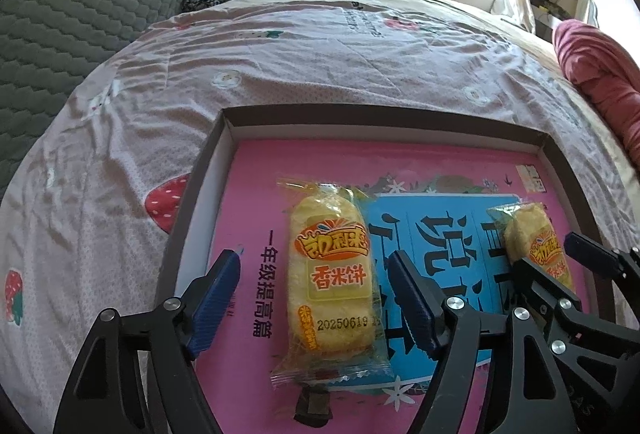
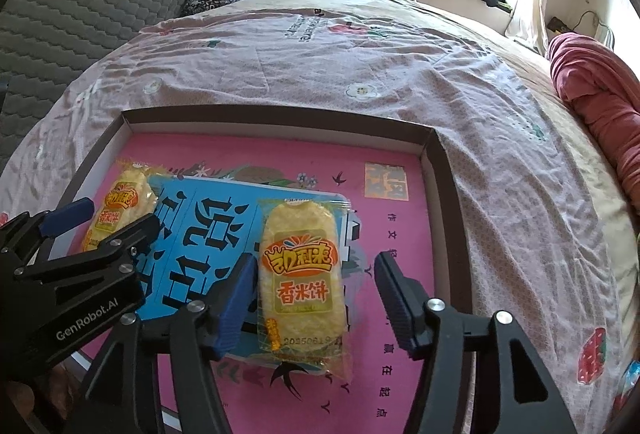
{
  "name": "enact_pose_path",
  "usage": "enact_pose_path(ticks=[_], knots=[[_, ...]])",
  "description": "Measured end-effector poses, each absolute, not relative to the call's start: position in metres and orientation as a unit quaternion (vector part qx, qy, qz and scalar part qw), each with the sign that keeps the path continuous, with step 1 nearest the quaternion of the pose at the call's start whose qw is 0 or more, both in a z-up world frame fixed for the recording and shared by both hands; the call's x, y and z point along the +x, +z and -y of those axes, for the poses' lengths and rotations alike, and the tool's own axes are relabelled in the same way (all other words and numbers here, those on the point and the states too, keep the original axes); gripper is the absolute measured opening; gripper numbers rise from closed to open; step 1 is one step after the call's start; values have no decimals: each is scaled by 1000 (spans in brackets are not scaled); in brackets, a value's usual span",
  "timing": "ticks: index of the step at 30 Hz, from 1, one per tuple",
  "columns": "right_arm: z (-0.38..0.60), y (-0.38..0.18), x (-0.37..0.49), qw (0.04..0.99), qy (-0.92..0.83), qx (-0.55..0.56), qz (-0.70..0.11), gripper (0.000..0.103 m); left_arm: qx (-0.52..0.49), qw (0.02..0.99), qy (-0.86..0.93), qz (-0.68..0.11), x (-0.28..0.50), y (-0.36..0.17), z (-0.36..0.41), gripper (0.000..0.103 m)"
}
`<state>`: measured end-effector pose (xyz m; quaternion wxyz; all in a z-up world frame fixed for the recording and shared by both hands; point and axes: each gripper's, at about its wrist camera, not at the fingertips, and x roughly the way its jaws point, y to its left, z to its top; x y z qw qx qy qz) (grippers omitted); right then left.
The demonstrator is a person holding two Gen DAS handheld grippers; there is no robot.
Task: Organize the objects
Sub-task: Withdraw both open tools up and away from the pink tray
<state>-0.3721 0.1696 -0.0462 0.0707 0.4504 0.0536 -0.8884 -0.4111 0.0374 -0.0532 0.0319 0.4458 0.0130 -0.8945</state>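
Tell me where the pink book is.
The pink book lies flat inside the shallow box on the bed, under both rice cracker packets, in both wrist views.

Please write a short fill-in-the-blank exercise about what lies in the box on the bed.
1. The two snack packs lie on a ____ book.
2. The book sits inside a shallow ____ on the bed.
3. The bedsheet is printed with red ____.
4. The left tool has a pack between its fingers, and its jaws are ____.

Missing words: pink; box; strawberries; open
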Motion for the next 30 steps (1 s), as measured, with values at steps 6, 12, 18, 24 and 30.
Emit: enact_pose_path(ticks=[6, 12, 18, 24, 30], knots=[[-172, -39, -368, 68, -892, 445, -52, 67, 446, 29, -894, -24, -408, -46, -35, 78], [-173, -32, -365, 66, -895, 440, -47, 71, 444, 36, -895, -16, -403, -39, -36, 79], [-169, -25, -361, 64, -895, 438, -58, 74, 443, 46, -895, -11, -397, -32, -34, 81], [-167, -20, -354, 55, -894, 439, -71, 77, 458, 46, -888, -3, -387, -32, -36, 82], [-173, -7, -338, 51, -898, 434, -60, 84, 443, 55, -895, 0, -364, -12, -34, 82]])
